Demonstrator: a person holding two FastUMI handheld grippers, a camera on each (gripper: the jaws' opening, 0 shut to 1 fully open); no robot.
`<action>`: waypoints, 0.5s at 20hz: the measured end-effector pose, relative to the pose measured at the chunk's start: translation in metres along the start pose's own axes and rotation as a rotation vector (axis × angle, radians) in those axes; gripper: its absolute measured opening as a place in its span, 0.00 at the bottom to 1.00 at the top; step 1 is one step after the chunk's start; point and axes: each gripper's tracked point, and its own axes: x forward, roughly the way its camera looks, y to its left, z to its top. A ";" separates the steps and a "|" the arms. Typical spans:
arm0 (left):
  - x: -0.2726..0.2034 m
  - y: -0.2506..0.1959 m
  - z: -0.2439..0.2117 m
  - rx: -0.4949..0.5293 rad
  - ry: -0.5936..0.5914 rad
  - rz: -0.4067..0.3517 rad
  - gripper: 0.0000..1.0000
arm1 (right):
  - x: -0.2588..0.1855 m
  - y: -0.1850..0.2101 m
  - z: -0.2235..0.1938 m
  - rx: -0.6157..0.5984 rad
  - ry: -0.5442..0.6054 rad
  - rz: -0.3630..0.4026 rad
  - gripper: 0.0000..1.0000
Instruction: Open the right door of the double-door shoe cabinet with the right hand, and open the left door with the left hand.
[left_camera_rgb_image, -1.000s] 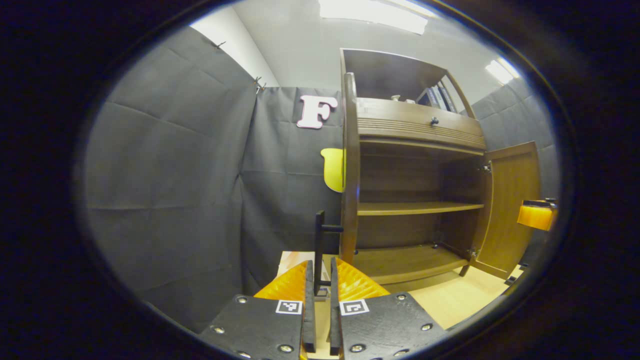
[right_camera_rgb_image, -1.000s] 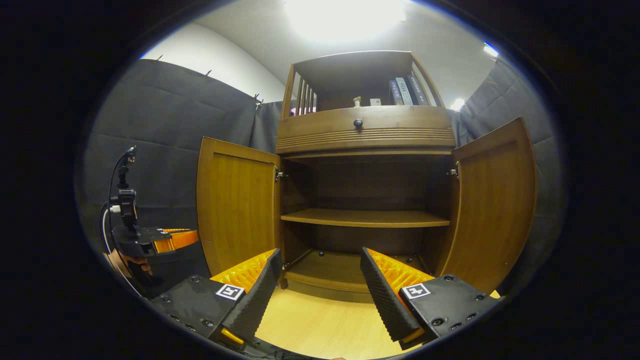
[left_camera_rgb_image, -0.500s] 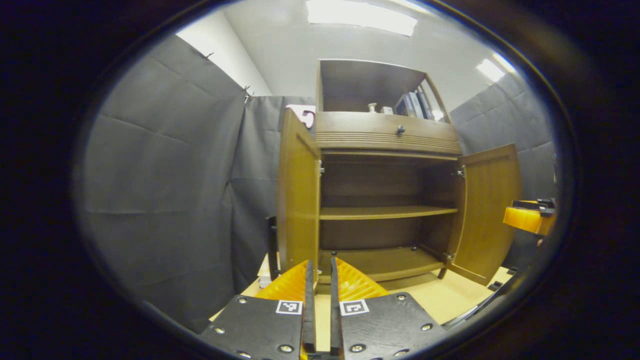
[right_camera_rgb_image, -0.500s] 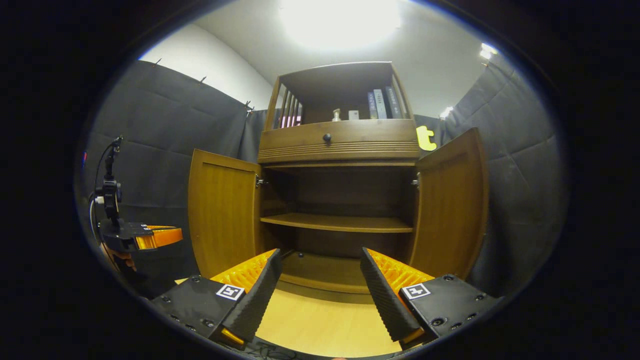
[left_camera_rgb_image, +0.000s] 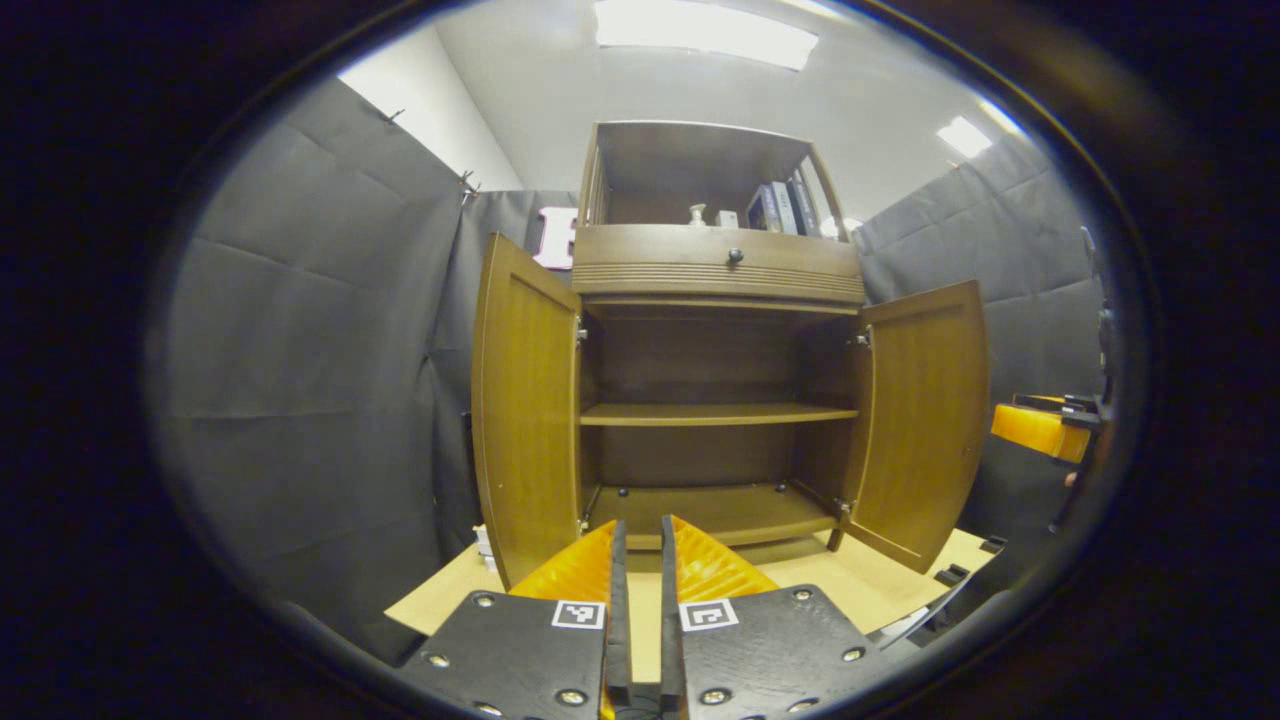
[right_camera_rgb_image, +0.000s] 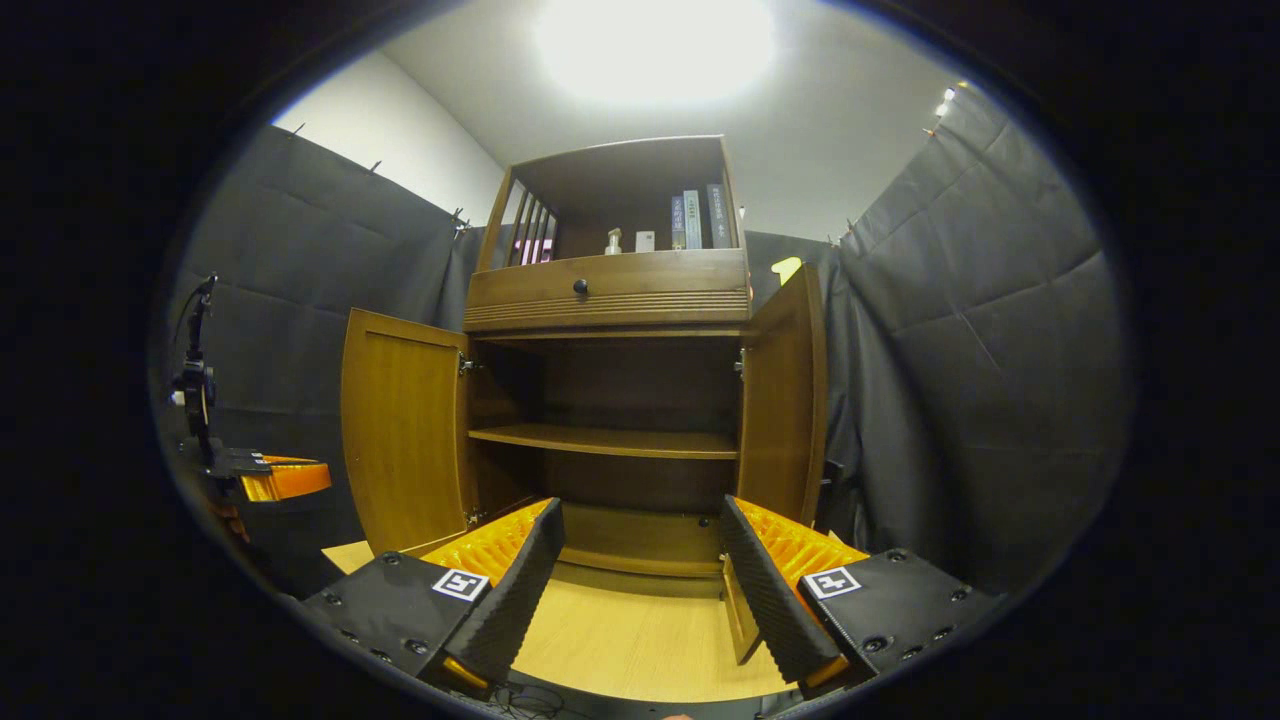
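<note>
Facing the shoe cabinet (left_camera_rgb_image: 715, 270) head-on in the left gripper view, we see both of its doors swung wide. Its left door (left_camera_rgb_image: 525, 400) stands at about 9 o'clock from the cabinet's middle, its inner face turned toward us, and the right door (left_camera_rgb_image: 925, 415) hangs out at 3 o'clock. Between them lie a middle shelf (left_camera_rgb_image: 715, 413) and a bottom shelf (left_camera_rgb_image: 710, 505), both bare. Above the doors sits a drawer front with a small dark knob (left_camera_rgb_image: 735, 256), and higher up, toward 12 o'clock, an open top shelf carries some books (left_camera_rgb_image: 780, 207) and a small pale bottle (left_camera_rgb_image: 697, 213).

Our left hand-held gripper (left_camera_rgb_image: 640, 540) sits at 6 o'clock, its fingers pressed nearly together with only a thin slit between them and nothing in it, well short of the left door. At 3 o'clock near the rim we see part of the right hand-held gripper.

In the right gripper view the cabinet stands slightly left of centre, its right door (right_camera_rgb_image: 785, 400) seen almost edge-on. Our right hand-held gripper (right_camera_rgb_image: 640, 540) is at 6 o'clock with its fingers spread wide, holding nothing, apart from both doors. At 9 o'clock the left hand-held gripper shows again, away from the left door (right_camera_rgb_image: 400, 430). A light wooden floor (right_camera_rgb_image: 630, 640) lies under the cabinet.
</note>
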 end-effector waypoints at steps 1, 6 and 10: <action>-0.004 -0.003 -0.001 0.002 0.002 0.002 0.12 | -0.002 -0.003 -0.001 0.002 0.000 -0.004 0.94; -0.011 -0.006 -0.003 0.024 0.005 0.024 0.14 | -0.011 -0.011 -0.004 0.010 0.002 -0.011 0.99; -0.012 -0.005 0.000 0.026 -0.001 0.040 0.17 | -0.012 -0.015 -0.004 0.013 0.001 -0.015 0.94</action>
